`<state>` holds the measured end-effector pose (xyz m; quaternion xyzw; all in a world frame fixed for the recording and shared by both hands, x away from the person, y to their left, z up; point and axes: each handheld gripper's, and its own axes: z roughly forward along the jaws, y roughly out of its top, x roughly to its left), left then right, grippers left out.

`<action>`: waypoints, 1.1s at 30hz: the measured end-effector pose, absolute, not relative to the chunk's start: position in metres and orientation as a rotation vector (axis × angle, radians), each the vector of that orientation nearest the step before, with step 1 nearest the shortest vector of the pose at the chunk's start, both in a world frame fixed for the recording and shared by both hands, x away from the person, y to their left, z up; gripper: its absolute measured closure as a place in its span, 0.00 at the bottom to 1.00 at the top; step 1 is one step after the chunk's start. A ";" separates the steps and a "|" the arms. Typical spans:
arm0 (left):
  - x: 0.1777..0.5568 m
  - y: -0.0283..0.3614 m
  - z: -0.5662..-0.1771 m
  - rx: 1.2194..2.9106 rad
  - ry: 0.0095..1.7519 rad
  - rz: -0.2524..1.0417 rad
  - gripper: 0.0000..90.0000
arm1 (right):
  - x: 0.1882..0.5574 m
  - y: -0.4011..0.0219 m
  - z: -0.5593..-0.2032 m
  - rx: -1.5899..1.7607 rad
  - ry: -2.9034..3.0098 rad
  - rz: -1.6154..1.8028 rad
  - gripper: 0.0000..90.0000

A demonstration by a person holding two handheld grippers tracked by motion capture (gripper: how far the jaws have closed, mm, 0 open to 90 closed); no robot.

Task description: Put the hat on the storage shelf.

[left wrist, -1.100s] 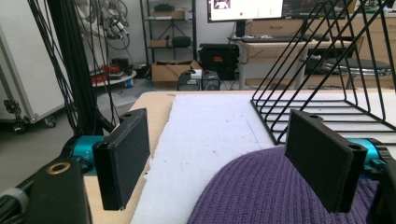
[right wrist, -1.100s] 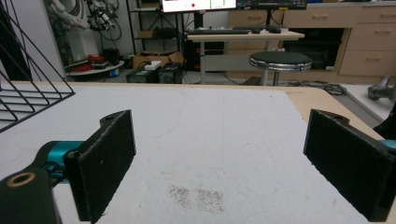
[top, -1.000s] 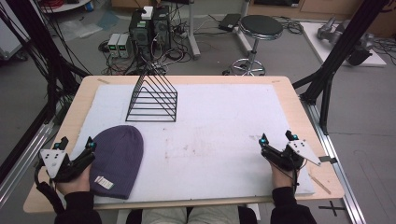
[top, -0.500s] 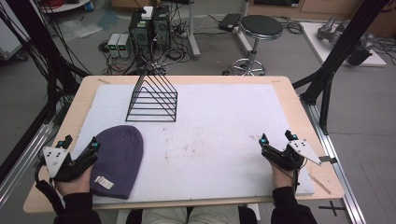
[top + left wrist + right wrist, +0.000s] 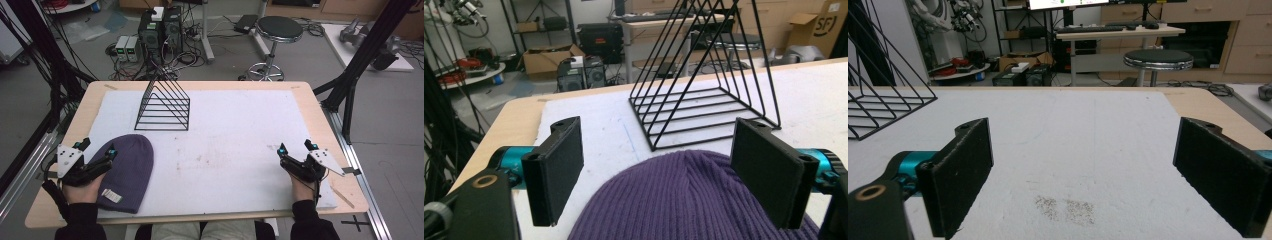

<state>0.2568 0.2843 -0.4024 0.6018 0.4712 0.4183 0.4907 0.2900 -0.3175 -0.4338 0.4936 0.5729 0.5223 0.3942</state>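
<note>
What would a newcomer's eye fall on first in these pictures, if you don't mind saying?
Most likely the purple knit beanie, lying flat at the near left of the white mat, with the open left claw at its left edge. Next comes the black wire triangular rack, standing behind the beanie toward the far side. The right claw rests open at the near right, apart from both.
</note>
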 end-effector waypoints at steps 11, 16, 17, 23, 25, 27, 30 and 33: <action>0.269 0.277 -0.395 1.535 1.147 0.972 0.25 | 0.290 -0.319 -0.434 1.262 1.444 1.317 0.09; 0.277 0.277 -0.387 1.576 1.141 0.953 0.25 | 0.290 -0.320 -0.434 1.257 1.449 1.318 0.09; 0.280 0.277 -0.386 1.588 1.143 0.944 0.25 | 0.291 -0.320 -0.434 1.261 1.447 1.322 0.09; 0.297 0.276 -0.383 1.675 1.151 0.897 0.24 | 0.291 -0.320 -0.434 1.266 1.453 1.321 0.09; 0.300 0.276 -0.383 1.690 1.150 0.889 0.24 | 0.291 -0.320 -0.434 1.259 1.458 1.323 0.09; 0.305 0.275 -0.382 1.714 1.152 0.875 0.24 | 0.291 -0.320 -0.434 1.259 1.462 1.326 0.09; 0.313 0.275 -0.377 1.752 1.144 0.871 0.24 | 0.292 -0.319 -0.435 1.251 1.472 1.328 0.09; 0.316 0.275 -0.374 1.767 1.139 0.865 0.24 | 0.291 -0.319 -0.435 1.253 1.473 1.331 0.09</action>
